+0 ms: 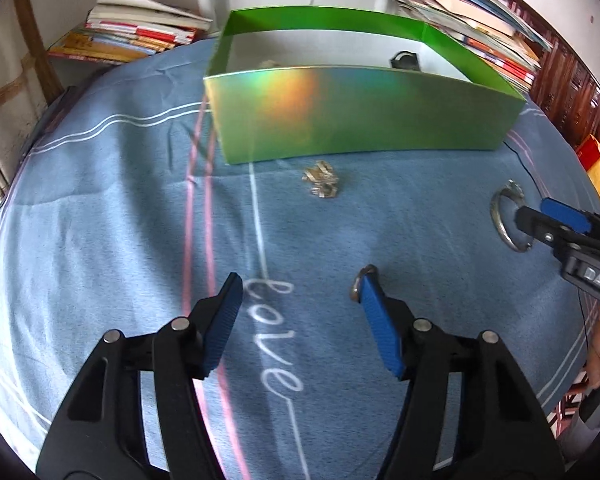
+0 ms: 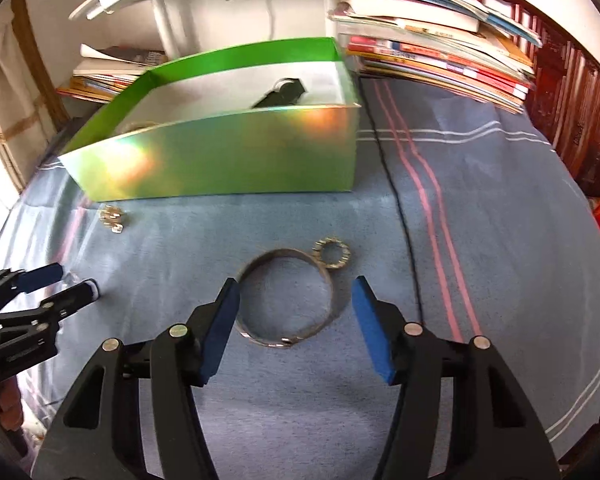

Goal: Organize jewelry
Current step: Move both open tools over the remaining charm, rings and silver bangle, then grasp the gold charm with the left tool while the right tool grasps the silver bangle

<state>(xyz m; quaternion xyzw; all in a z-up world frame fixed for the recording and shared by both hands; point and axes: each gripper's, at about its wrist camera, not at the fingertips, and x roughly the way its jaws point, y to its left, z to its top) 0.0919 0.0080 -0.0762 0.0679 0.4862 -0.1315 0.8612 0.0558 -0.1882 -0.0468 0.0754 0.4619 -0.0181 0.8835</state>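
Observation:
A silver bangle (image 2: 280,254) lies flat on the blue bedspread (image 2: 500,220), with a small beaded ring (image 2: 334,254) touching its far right rim. My right gripper (image 2: 296,292) is open astride the bangle; the left pad is at its rim and the right pad stands apart from it. My left gripper (image 1: 300,292) is open over the word "love", with a small metal ring (image 1: 356,286) at the tip of its right finger. A crumpled chain (image 1: 322,184) lies in front of the green box (image 1: 360,120). In the left wrist view, the right gripper (image 1: 531,208) hovers over the bangle (image 1: 495,212).
The open green box (image 2: 220,160) holds a black item (image 2: 280,94) and some jewelry at its left end. Book stacks (image 2: 440,52) line the far edge, with more books (image 1: 132,32) at the left. A thin black cord (image 2: 396,208) crosses the bedspread to the right of the bangle.

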